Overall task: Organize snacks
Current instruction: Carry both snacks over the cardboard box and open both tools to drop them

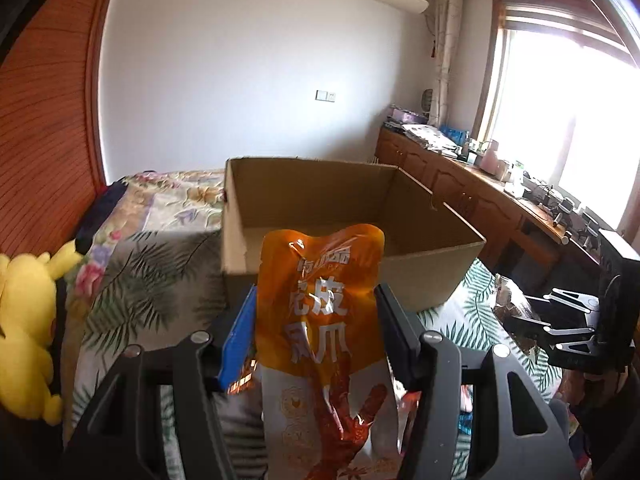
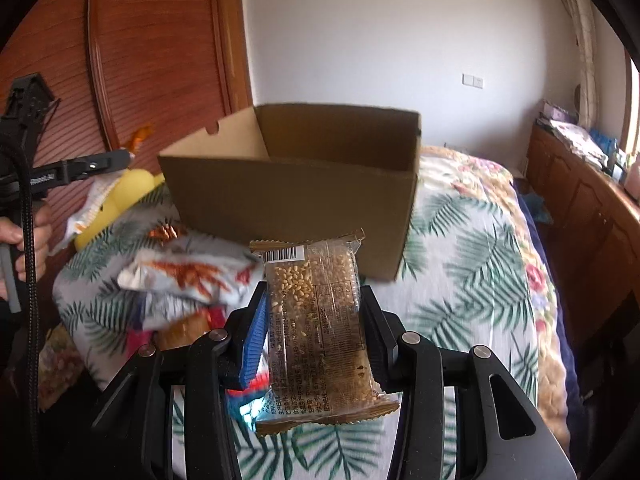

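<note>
An open cardboard box (image 1: 420,268) stands on the bed; it also shows in the right wrist view (image 2: 288,196). My left gripper (image 1: 316,316) is shut on an orange snack pouch (image 1: 320,304) with white lettering, held upright just before the box's near wall. My right gripper (image 2: 314,320) is shut on a clear seed-bar packet (image 2: 320,320), held above the bed in front of the box. A pile of loose snack packets (image 2: 188,276) lies on the bed left of the right gripper. The left gripper (image 2: 116,162) shows at the far left of the right wrist view.
The bed has a leaf-print cover (image 2: 472,280). A yellow plush toy (image 1: 28,332) sits at the bed's left side. A wooden wardrobe (image 2: 160,40) stands behind it. A wooden cabinet (image 1: 480,200) with clutter runs under the window at right.
</note>
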A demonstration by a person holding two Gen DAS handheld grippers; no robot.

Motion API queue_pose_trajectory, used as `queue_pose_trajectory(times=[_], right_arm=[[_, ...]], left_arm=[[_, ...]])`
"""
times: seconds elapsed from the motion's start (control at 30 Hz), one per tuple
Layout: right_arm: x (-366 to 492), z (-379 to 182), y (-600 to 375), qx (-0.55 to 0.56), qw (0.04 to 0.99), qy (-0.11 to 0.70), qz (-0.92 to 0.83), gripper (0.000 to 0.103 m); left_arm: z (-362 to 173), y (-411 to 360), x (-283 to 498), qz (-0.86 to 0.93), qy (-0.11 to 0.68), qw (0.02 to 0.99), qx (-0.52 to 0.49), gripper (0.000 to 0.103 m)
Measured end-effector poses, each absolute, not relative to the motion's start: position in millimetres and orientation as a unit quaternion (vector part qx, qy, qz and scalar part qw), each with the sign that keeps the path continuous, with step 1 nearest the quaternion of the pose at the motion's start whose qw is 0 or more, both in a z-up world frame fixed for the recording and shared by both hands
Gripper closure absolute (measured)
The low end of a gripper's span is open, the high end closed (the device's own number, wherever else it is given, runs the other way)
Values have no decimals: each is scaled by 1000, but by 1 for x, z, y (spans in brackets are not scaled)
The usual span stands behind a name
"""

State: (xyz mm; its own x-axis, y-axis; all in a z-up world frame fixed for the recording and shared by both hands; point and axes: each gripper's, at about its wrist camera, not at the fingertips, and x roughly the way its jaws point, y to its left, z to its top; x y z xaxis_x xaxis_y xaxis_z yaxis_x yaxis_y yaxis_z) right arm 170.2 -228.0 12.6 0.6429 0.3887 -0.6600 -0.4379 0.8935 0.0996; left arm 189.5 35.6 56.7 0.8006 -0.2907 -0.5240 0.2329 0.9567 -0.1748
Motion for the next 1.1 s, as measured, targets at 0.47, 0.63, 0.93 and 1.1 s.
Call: queue_pose_trajectory(times=[0.47, 0.63, 0.93, 1.1], right_arm=[[230, 54, -186, -49, 916, 310, 250, 60], [249, 61, -169, -56, 917, 301, 255, 60], [284, 58, -153, -50, 918, 302, 252, 59], [306, 48, -151, -55, 920, 308, 236, 59]], left_arm=[[79, 24, 253, -164, 267, 949, -26, 46], [89, 18, 273, -174, 260, 950, -14, 46], [91, 8, 314, -179, 268, 947, -2, 45], [81, 4, 333, -179, 285, 942, -5, 45]])
